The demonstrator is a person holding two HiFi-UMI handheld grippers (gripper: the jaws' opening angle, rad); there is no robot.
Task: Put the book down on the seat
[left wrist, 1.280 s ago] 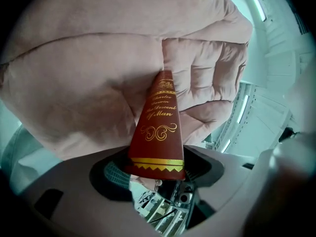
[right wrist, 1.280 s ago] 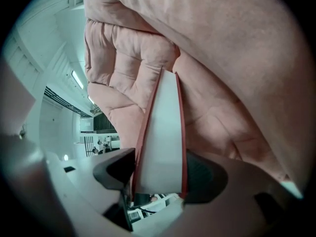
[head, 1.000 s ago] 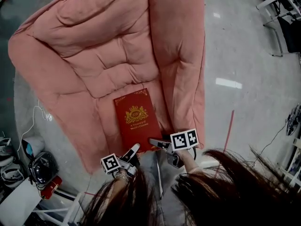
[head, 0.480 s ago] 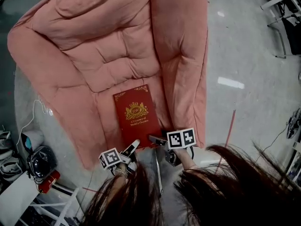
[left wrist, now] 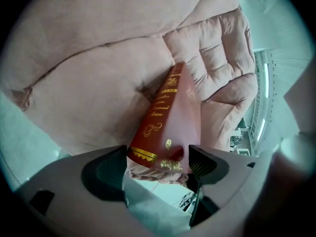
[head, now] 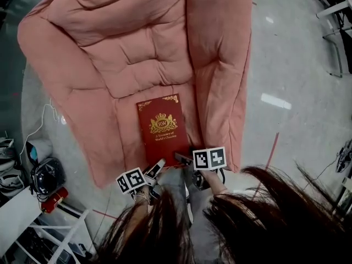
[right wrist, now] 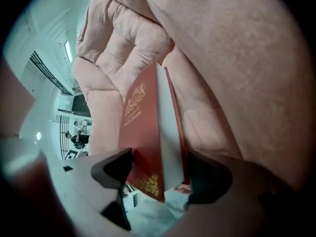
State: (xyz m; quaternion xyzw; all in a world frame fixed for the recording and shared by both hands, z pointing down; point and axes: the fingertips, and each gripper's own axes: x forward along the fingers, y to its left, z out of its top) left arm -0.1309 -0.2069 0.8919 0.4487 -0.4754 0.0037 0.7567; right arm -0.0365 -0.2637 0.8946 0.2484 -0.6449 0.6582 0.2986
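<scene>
**Fingers (left wrist: pixel 203 165) spread, book (head: pixel 162 128) flat on the seat (head: pixel 124 120)**

Fingers of the left gripper (head: pixel 156 168) are parting. The bottom spine corner of the red, gold-stamped book sits in the gap between them. In the left gripper view, one finger stands clear on the spine side and the other is just beside the cover, not visibly pressing.

The right gripper (head: pixel 182 159) has its fingers (right wrist: pixel 111 169) wide apart too. The book's page edge and both covers pass between them, and neither pad visibly clamps it.

Seen from overhead, the book lies face up on the seat of the pink quilted armchair. It is tight against the armrest (head: pixel 220 65) at its 3 o'clock, with the backrest cushion (head: pixel 137 54) at its 12. Both grippers sit at the book's near edge, the left at about 7 o'clock of it and the right at about 5 o'clock.

Grey floor (head: pixel 297 65) shows beyond the armrest.
</scene>
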